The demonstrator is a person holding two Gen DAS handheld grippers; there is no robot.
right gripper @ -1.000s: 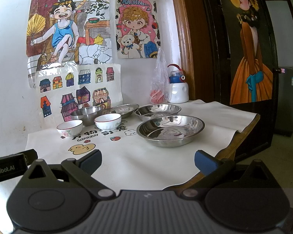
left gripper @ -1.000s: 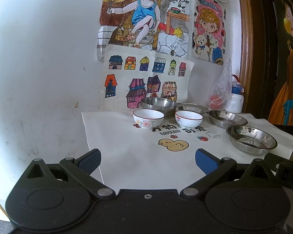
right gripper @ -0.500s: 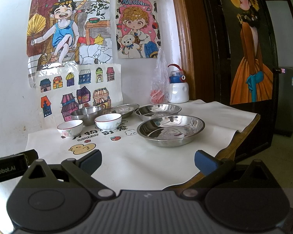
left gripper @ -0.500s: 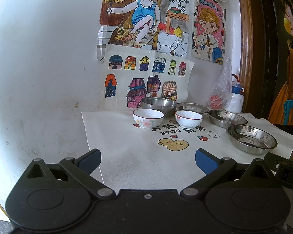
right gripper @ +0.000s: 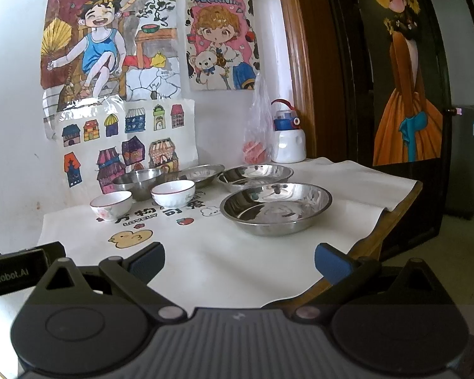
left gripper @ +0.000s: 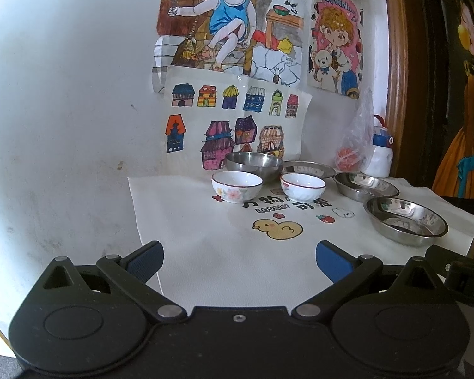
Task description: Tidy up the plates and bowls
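Two white ceramic bowls stand mid-table: a floral bowl point(left gripper: 236, 186) point(right gripper: 111, 205) and a red-rimmed bowl point(left gripper: 302, 186) point(right gripper: 173, 193). Behind them sits a deep steel bowl point(left gripper: 254, 165) point(right gripper: 139, 182). Three shallow steel plates lie to the right: a far plate point(left gripper: 308, 169) point(right gripper: 202, 174), a middle plate point(left gripper: 365, 185) point(right gripper: 256, 174) and the nearest, largest plate point(left gripper: 406, 219) point(right gripper: 275, 207). My left gripper point(left gripper: 239, 262) is open over the near part of the cloth. My right gripper point(right gripper: 239, 262) is open too, short of the nearest plate. Neither holds anything.
A white printed cloth point(left gripper: 211, 252) covers the table, whose wooden edge point(right gripper: 391, 218) shows at the right. A plastic bag point(right gripper: 257, 139) and a white bottle with a blue cap point(right gripper: 287, 139) stand at the back by the postered wall. A dark painted door point(right gripper: 404, 72) is at the right.
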